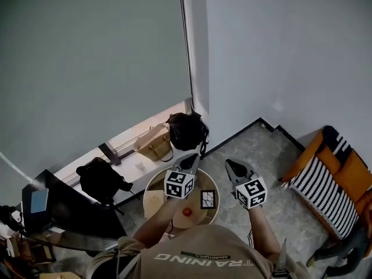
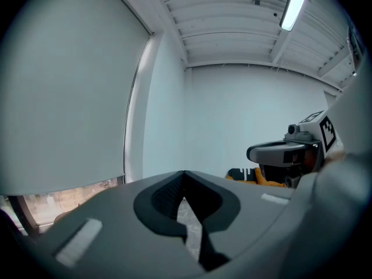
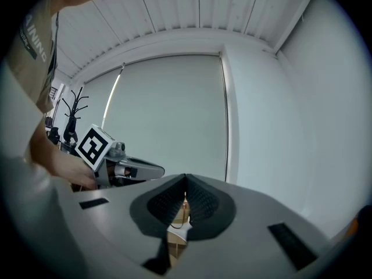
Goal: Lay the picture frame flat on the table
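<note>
On the round table (image 1: 197,217) just below your hands, the frame (image 1: 208,199) sits on the right half. It is dark-edged with a pale pattern, and from this steep angle you cannot tell whether it stands or lies flat. A small red thing (image 1: 187,211) lies just left of it, a little nearer you.

You hold both grippers up in the air, clear of the frame and pointing away from you toward the wall (image 1: 279,51). Your left gripper (image 1: 195,156) shows over the table's far side. Its fingers (image 2: 164,197) are pressed together at the tips with nothing between them. Your right gripper (image 1: 229,163) is beside it to the right, over the floor (image 1: 261,150) past the table's edge. Its fingers (image 3: 201,204) are likewise closed tip to tip on nothing. The two grippers are near each other, side by side, not touching.

Beyond the table, a tan bag (image 1: 154,144) and a black bag (image 1: 187,131) sit under the lowered blind (image 1: 93,57). A second black bag (image 1: 102,179) sits left of the table. At the far right stands a striped orange chair (image 1: 328,185).
</note>
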### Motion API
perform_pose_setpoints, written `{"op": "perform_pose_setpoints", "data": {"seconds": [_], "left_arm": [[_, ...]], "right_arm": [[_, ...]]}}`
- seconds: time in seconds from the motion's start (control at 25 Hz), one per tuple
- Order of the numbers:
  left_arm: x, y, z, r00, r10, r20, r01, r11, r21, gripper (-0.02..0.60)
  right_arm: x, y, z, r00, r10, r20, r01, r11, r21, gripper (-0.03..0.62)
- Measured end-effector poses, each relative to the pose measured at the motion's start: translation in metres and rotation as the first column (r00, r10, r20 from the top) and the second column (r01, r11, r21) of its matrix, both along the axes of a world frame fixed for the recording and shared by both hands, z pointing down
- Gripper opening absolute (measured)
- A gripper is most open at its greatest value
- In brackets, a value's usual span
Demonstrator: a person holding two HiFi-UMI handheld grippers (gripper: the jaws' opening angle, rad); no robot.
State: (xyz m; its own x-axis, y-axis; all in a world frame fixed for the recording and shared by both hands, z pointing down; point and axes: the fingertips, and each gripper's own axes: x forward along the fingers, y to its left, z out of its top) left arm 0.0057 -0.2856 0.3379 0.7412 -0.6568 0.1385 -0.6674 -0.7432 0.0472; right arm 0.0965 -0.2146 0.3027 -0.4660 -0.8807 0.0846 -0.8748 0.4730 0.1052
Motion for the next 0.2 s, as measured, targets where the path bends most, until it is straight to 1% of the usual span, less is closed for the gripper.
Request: {"op": "perform_pose_setpoints", "data": {"seconds": [0.2], "left_arm": [[-0.0024, -0.0061, 0.0084, 1.000, -0.014, -0.002, 0.014, 0.999, -0.035, 0.006]], "right_arm": [[0.0051, -0.0072, 0.0092, 1.000, 0.010, -0.022, -0.010, 1.000, -0.018, 0.006]]}}
